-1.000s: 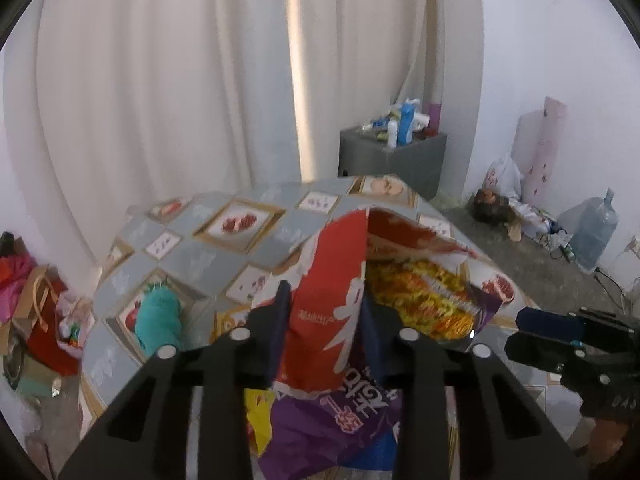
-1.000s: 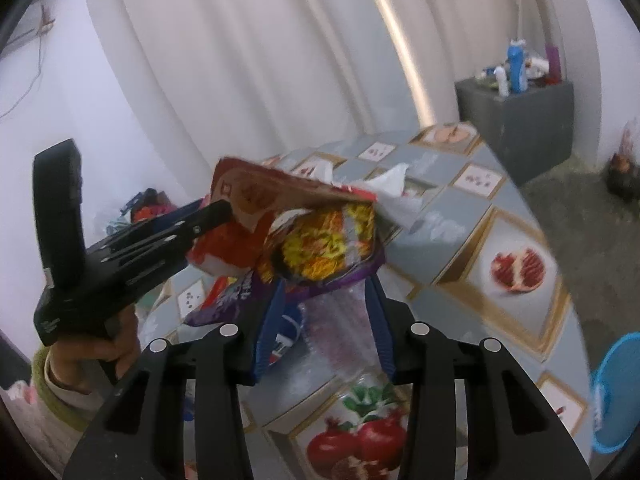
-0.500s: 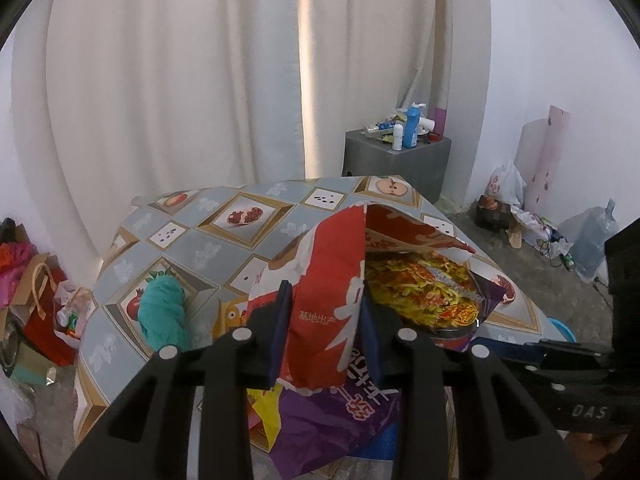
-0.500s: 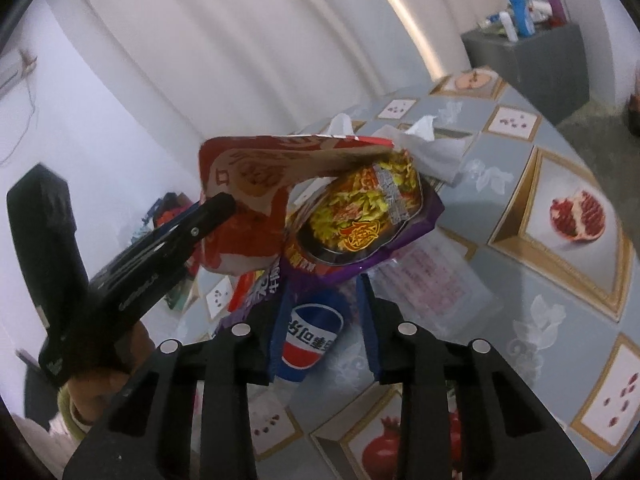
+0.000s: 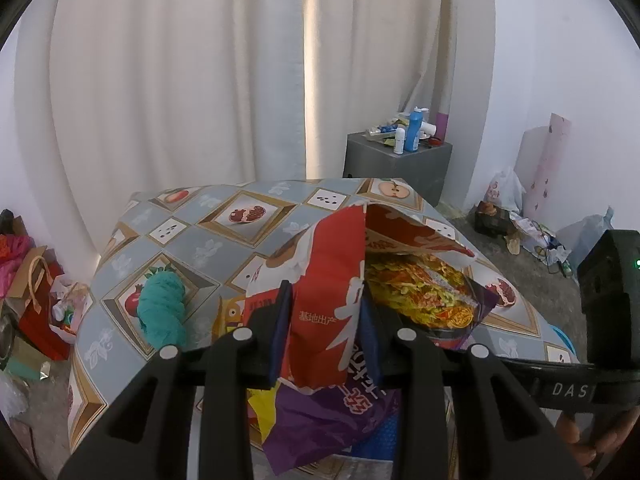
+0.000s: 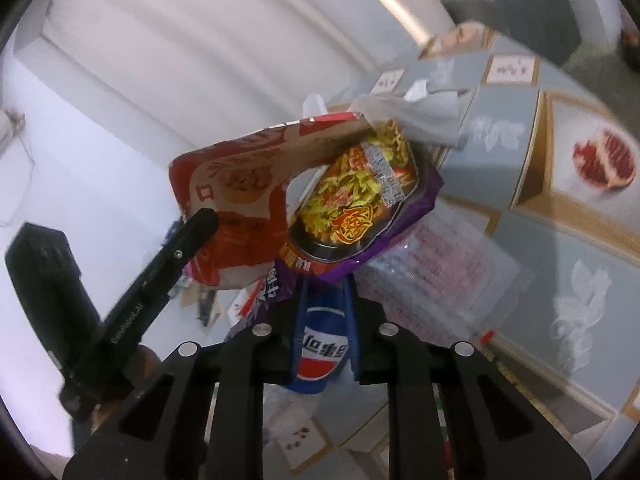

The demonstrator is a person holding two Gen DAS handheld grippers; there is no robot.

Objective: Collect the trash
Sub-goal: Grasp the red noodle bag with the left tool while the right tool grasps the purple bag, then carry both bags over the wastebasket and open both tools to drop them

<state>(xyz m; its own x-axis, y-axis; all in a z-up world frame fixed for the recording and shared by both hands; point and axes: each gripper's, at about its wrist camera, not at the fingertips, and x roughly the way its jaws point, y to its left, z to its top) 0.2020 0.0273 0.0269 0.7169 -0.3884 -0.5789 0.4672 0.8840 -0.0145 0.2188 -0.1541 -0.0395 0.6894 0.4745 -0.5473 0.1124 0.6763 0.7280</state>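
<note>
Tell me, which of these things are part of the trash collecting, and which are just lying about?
Part of the job:
red wrapper, clamped in the left gripper
purple noodle packet
blue Pepsi wrapper, clamped in the right gripper
crumpled tissue

Lying about:
teal cloth
bottles on the grey cabinet
gift bags

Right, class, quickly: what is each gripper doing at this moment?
Left gripper: closed on the red wrapper.
Right gripper: closed on the blue Pepsi wrapper.

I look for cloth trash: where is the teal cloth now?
Left wrist view: the teal cloth lies on the table, left of the left gripper and its red bag.
</note>
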